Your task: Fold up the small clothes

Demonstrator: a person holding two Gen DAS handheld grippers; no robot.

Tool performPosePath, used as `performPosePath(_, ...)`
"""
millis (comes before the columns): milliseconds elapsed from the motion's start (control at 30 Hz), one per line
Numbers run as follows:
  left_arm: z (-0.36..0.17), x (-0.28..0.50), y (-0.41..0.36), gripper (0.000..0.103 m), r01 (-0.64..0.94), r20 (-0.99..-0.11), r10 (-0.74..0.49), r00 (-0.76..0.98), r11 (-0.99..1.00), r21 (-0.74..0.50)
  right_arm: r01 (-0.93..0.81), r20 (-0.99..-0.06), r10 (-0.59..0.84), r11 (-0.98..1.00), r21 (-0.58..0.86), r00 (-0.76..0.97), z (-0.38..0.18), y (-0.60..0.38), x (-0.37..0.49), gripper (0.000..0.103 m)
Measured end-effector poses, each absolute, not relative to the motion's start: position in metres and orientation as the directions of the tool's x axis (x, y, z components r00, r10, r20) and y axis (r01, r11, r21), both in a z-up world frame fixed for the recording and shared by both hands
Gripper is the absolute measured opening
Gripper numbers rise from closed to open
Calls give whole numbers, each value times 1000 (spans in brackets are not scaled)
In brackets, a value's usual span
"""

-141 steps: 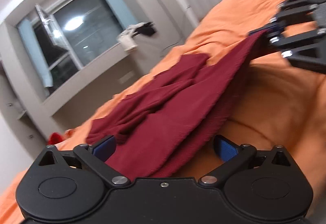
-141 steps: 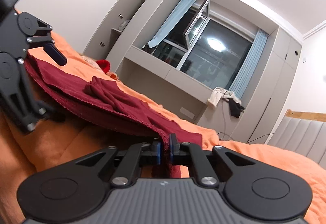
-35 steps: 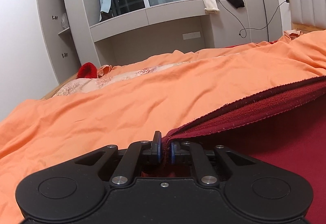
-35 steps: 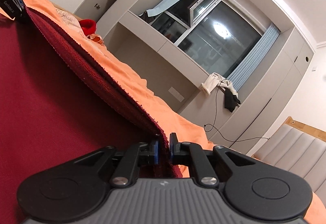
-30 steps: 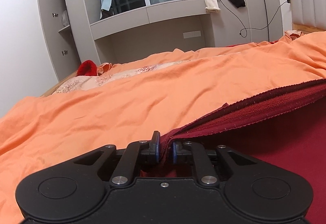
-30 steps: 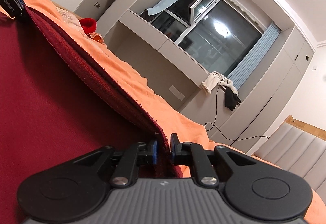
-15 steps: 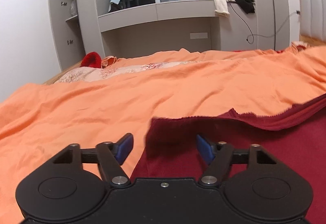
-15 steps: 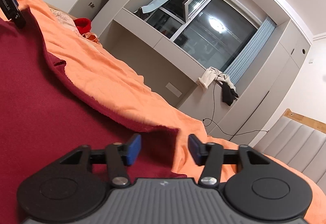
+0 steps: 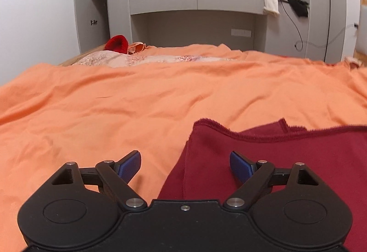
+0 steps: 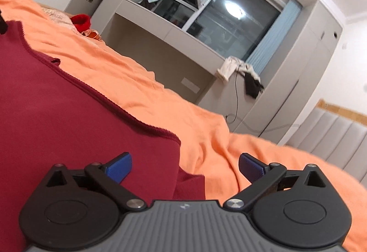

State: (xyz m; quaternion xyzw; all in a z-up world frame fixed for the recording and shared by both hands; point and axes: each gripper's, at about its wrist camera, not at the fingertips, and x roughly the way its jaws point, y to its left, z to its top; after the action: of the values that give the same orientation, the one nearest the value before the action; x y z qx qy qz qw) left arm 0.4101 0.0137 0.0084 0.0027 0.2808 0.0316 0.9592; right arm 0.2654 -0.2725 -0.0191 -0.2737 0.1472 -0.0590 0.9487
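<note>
Orange bedding [image 9: 142,100] covers the bed and fills the middle of both views; behind it, in the upper part of the frames, stands a grey built-in cabinet [image 9: 197,1] with a dark window [image 10: 231,22] above it. On the bedding lies the dark red garment [image 9: 286,155], at the lower right of the left wrist view and at the left of the right wrist view [image 10: 68,114]. It lies flat, one layer over another, with a ribbed hem along its far edge. Its near part is hidden under the bodies of both tools, and it is cut off by the frame edges, so the whole shape cannot be seen.

The left tongs [image 9: 185,163] stand spread, and their blue pads [image 9: 129,164] touch nothing; the left corner of the garment lies between them. The right tongs [image 10: 185,166] are also spread wide, with the right corner of the garment below the gap. Both pairs of jaws have just been opening. One second ago each pair was pinching an edge of the garment and holding it up from the bed; now the cloth rests free on the bedding.

At the far end of the bed a small bright red thing [image 9: 116,43] is too small to identify. Some pale and dark clothes [image 10: 240,73] hang on the cabinet ledge.
</note>
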Motion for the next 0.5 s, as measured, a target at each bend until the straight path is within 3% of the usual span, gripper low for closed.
performPosePath(167, 12, 404, 19, 93, -67, -524, 66, 849, 998, 17, -4, -298, -147, 892, -451, 943, -14, -286, 263, 103)
performPosePath(267, 13, 396, 19, 102, -70, -506, 92, 858, 996, 63, -32, -334, -128, 900, -434, 934, -14, -291, 261, 103)
performPosePath(500, 17, 368, 32, 102, -74, -477, 94, 874, 995, 61, -6, -344, -147, 913, -407, 927, -9, -303, 247, 103)
